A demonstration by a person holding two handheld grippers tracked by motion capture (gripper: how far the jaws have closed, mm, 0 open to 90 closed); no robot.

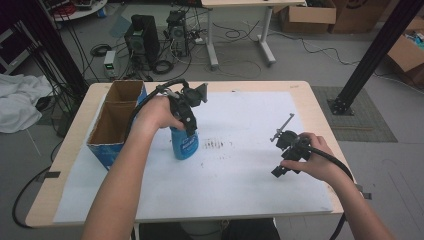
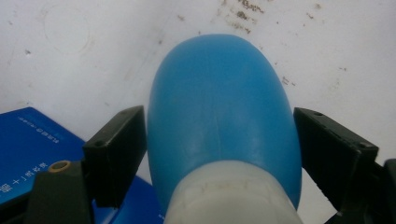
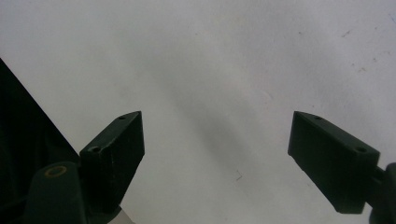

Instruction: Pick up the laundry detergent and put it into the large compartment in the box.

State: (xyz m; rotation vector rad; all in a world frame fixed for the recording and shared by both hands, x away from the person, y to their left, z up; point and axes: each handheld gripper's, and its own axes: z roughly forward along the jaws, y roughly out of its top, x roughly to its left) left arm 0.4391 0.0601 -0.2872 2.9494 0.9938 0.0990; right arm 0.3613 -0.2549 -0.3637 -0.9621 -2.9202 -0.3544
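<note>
Taking the blue bottle (image 1: 184, 144) as the landmark: it stands upright on the white sheet (image 1: 240, 190) that covers the wooden table (image 1: 70, 165), a little left of the sheet's middle.

Just to the bottle's left sits an open cardboard box (image 1: 112, 131) with blue outer walls, split into two compartments, both showing bare brown insides. Its near corner is close to the bottle but I cannot tell whether they touch.

Over the bottle comes the left gripper (image 1: 187, 122), held in the person's left hand (image 1: 157, 114), pointing down at the bottle's top. In the left gripper view the bottle (image 2: 219, 107) lies between the two black jaws with its white neck (image 2: 233, 196) nearest the camera. The left jaw sits against the blue shoulder, and the right jaw is at the bottle's edge, with no clear gap to be seen; the tongs look clamped on the bottle. A corner of the blue box (image 2: 32, 144) shows beside the left jaw.

Right of the bottle, near its foot, a patch of dark smudges (image 1: 215, 145) marks the sheet.

Well to the bottle's right, the right gripper (image 1: 285, 150) rests low over the sheet in the person's right hand (image 1: 312, 157). In the right gripper view its jaws stand wide apart with nothing between them, only bare white sheet (image 3: 210, 93) beyond.
</note>
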